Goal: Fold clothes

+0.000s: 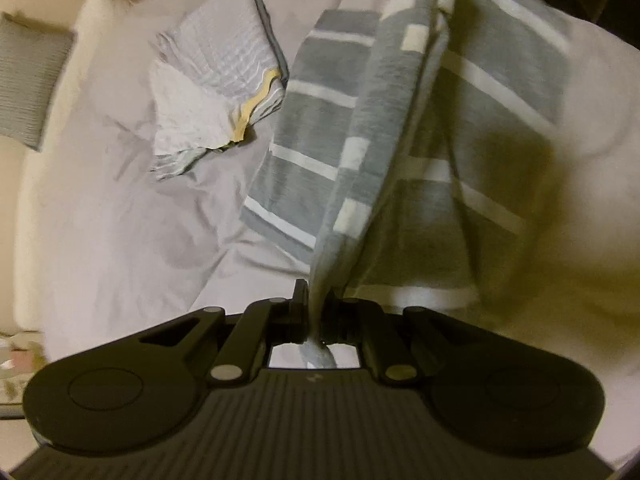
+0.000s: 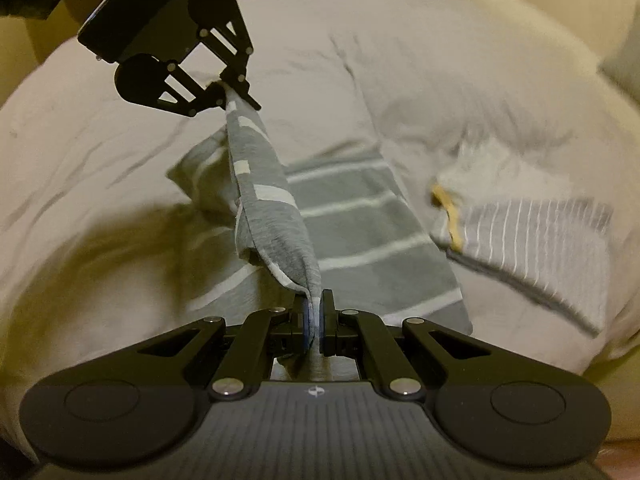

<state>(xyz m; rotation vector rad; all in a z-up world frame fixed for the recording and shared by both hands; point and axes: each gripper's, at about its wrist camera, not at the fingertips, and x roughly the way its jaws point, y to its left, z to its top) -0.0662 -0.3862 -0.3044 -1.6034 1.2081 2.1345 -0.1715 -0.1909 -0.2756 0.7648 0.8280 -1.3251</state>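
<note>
Grey striped cloth [image 2: 276, 200] hangs mid-fold above the bed [image 2: 100, 140], one edge clamped by both left gripper [image 2: 234, 94] and right gripper [image 2: 316, 320], beside an already folded striped garment [image 2: 532, 240].

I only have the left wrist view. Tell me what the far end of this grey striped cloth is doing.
Observer: The right gripper is shut on the grey striped cloth, so the edge hangs lifted between both grippers.
Operator: Confirm my own grip from outside.
Observer: The left gripper pinches the cloth's far corner, above the bed.
Operator: Report the rest of the cloth.
Observer: Its lower part lies flat on the bed, beside a folded thin-striped garment with yellow trim.
</note>
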